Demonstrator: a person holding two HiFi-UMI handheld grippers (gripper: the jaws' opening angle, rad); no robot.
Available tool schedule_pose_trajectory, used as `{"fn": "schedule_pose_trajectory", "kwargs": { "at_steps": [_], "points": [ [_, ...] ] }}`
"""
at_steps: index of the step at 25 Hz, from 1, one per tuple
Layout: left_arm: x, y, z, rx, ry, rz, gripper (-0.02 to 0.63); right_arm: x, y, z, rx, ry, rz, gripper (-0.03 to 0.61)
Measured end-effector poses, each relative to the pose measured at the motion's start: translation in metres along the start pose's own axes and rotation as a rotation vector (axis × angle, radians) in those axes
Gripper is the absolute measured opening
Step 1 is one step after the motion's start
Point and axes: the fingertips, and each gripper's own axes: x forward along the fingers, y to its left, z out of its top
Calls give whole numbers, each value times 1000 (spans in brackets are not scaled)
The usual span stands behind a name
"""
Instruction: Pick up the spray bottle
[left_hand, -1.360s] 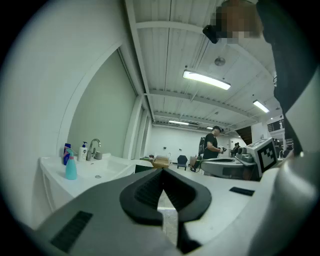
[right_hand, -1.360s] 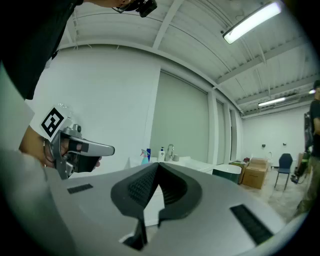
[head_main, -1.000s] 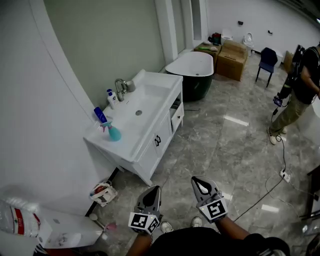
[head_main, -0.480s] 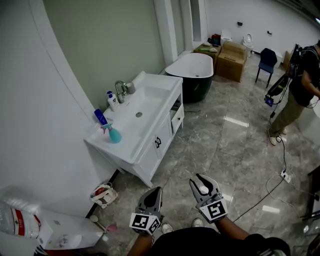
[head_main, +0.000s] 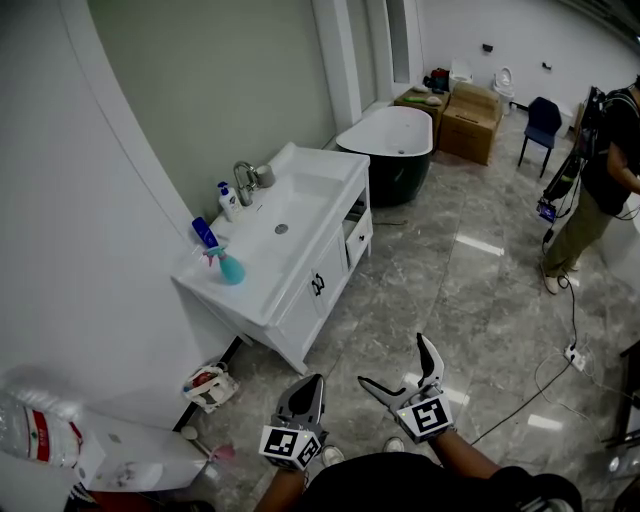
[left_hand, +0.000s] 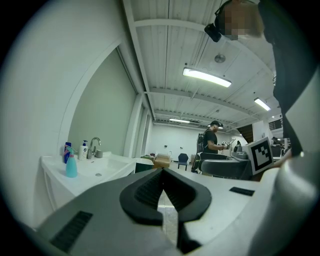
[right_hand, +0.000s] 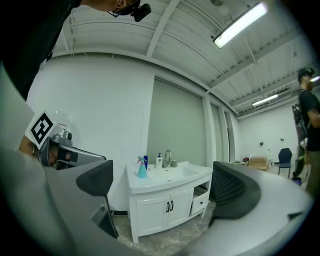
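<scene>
The spray bottle (head_main: 228, 267) is teal with a pink trigger. It stands upright on the near left corner of the white sink cabinet (head_main: 300, 290), across the floor from both grippers. It also shows small in the left gripper view (left_hand: 71, 165) and between the jaws' line of sight in the right gripper view (right_hand: 142, 170). My left gripper (head_main: 308, 380) (left_hand: 162, 172) is shut and empty, held low over the floor. My right gripper (head_main: 395, 362) (right_hand: 162, 185) is opening wide with nothing between its jaws.
On the sink top stand a blue bottle (head_main: 204, 232), a white pump bottle (head_main: 227, 198) and a faucet (head_main: 243, 180). Behind are a dark bathtub (head_main: 390, 140) and cardboard boxes (head_main: 470, 118). A person (head_main: 605, 170) stands far right. Clutter (head_main: 208, 388) lies by the wall; a cable (head_main: 560, 350) crosses the floor.
My right gripper's jaws have swung from shut to wide open. The left gripper has stayed as it was. The person at the far right has shifted a little.
</scene>
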Motion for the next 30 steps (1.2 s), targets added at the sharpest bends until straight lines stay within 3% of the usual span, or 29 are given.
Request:
{"fn": "schedule_pose_trajectory", "kwargs": {
  "at_steps": [12, 17, 30],
  "points": [
    [7, -48, -11, 8, 2, 67, -5, -28, -24, -15, 10, 10, 114, 591],
    [6, -57, -29, -13, 36, 79, -5, -27, -29, -20, 41, -1, 113, 591],
    [28, 23, -11, -16, -4, 151, -5, 49, -31, -14, 29, -12, 126, 591]
  ]
}}
